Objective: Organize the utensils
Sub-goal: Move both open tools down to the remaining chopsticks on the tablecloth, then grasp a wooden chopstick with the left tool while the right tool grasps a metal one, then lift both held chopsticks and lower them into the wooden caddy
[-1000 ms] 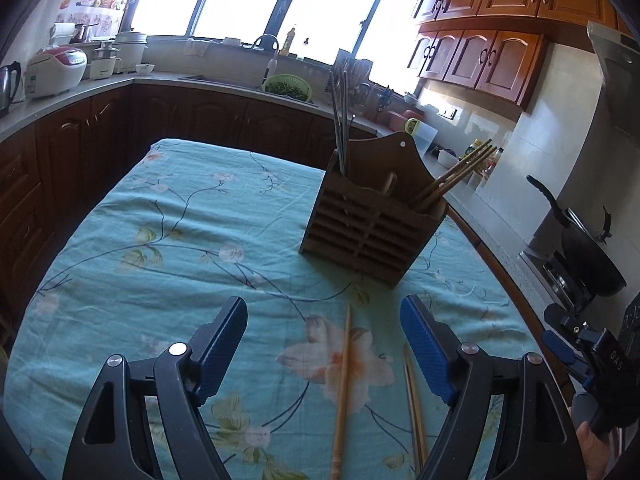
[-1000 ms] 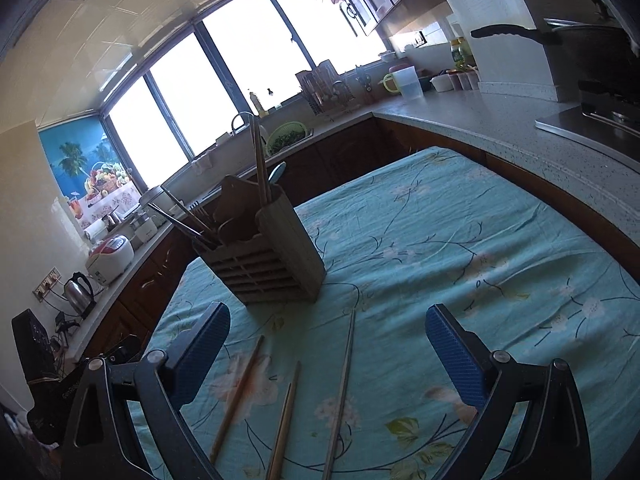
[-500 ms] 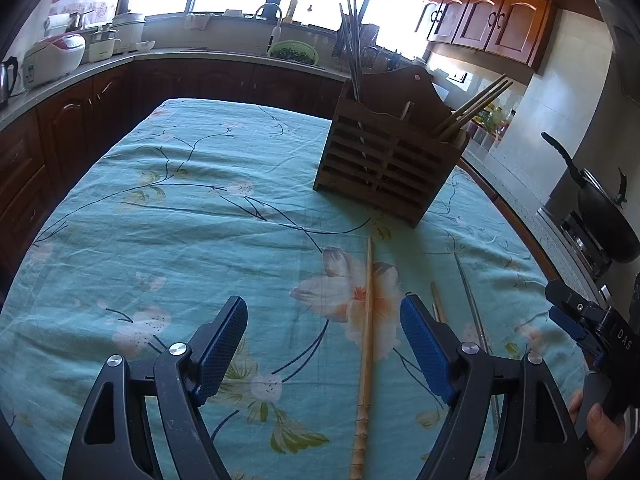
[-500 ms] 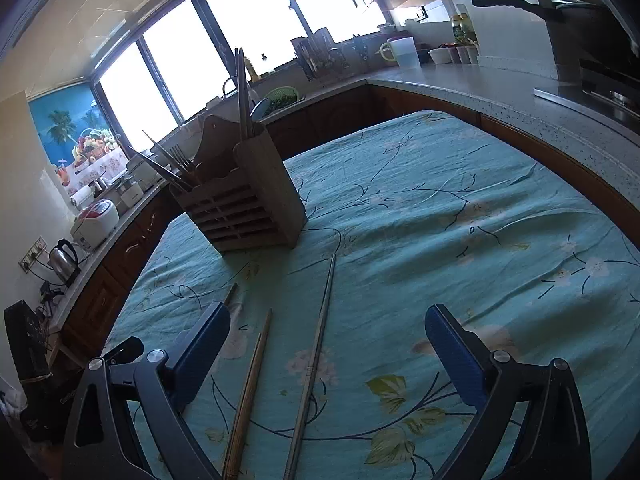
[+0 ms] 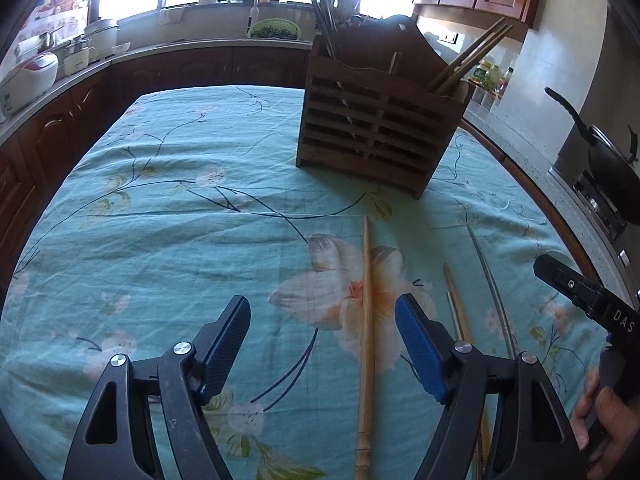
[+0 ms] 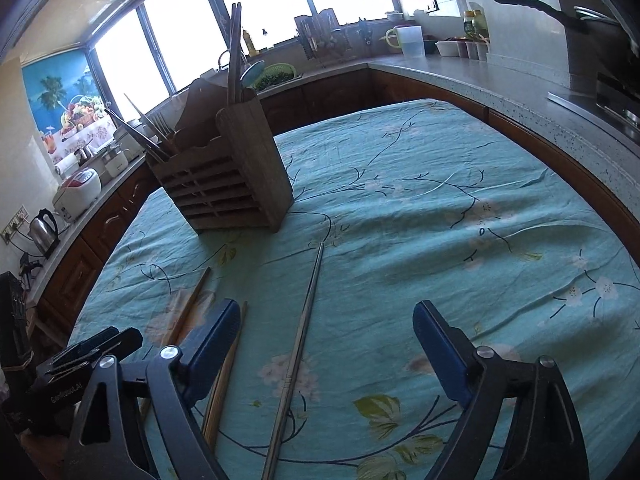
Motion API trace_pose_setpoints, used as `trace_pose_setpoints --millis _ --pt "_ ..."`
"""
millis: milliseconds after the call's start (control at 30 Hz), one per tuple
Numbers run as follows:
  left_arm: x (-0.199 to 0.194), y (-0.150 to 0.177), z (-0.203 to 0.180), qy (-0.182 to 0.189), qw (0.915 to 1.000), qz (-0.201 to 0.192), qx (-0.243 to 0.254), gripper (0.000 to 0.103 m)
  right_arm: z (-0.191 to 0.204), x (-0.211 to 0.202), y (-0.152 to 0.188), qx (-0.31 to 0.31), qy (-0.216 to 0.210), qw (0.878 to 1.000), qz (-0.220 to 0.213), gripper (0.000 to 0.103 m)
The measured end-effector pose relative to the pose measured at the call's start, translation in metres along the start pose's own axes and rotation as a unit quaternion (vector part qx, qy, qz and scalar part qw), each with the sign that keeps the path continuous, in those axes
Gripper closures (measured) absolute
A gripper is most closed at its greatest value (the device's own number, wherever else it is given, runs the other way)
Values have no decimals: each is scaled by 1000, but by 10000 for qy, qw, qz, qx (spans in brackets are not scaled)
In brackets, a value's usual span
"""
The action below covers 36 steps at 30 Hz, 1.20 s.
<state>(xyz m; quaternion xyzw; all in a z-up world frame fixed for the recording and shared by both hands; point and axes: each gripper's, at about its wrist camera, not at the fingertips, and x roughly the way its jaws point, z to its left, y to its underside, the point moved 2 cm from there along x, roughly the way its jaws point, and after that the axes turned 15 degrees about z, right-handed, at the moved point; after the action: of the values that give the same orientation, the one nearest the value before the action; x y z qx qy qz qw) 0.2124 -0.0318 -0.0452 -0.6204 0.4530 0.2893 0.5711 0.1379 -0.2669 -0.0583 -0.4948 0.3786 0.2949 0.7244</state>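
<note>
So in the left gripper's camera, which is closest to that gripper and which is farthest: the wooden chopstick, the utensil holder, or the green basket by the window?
1. Wooden chopstick: on the tablecloth, running between the left gripper's open fingers.
2. Utensil holder: farther along the table, slightly right.
3. Green basket: farthest, on the counter under the window.

Bright windows [image 6: 172, 44] line the far wall above dark wooden cabinets [image 5: 188, 68] and a grey counter [image 6: 500, 80]; a teal floral tablecloth [image 5: 180, 208] fills the near scene.

Teal flower-printed tablecloth [image 5: 168, 216], brown slatted holder [image 5: 372, 136], tan chopstick [image 5: 367, 320], blue-padded black tongs [image 5: 322, 344].
</note>
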Motion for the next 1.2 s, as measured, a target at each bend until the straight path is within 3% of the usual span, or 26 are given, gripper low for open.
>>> trace_pose_setpoints --millis 100,133,267,467,567,700,733,767,967,1200 --pt "12 -17 -7 -47 9998 127 151 43 2 13 -13 -59 38 9998 179 34" --pt "16 -22 -9 -61 9997 152 189 44 3 18 -17 -88 41 9997 246 41" --pt "32 -44 -16 -59 9991 260 320 48 7 38 -34 -229 148 9985 482 54" --pt "62 -64 -24 -154 9968 570 536 63 14 67 -50 -449 312 9949 849 67" --pt "72 -68 -30 -326 9951 571 734 67 22 77 -52 -780 638 9908 904 70" --pt "78 -70 -40 -453 9929 507 975 90 29 78 -49 -1057 826 9872 857 81" --pt "80 -70 -41 -405 9927 513 1012 97 29 78 -48 -1066 828 9872 846 90" --pt "81 -70 -43 -395 9926 515 1027 98 30 78 -47 -1071 834 9872 836 96" --pt "75 -69 -33 -86 9952 523 818 99 25 71 -44 -833 513 9918 818 99" --pt "29 -63 -11 416 9981 146 419 99 25 31 -42 -593 11 9970 503 99"
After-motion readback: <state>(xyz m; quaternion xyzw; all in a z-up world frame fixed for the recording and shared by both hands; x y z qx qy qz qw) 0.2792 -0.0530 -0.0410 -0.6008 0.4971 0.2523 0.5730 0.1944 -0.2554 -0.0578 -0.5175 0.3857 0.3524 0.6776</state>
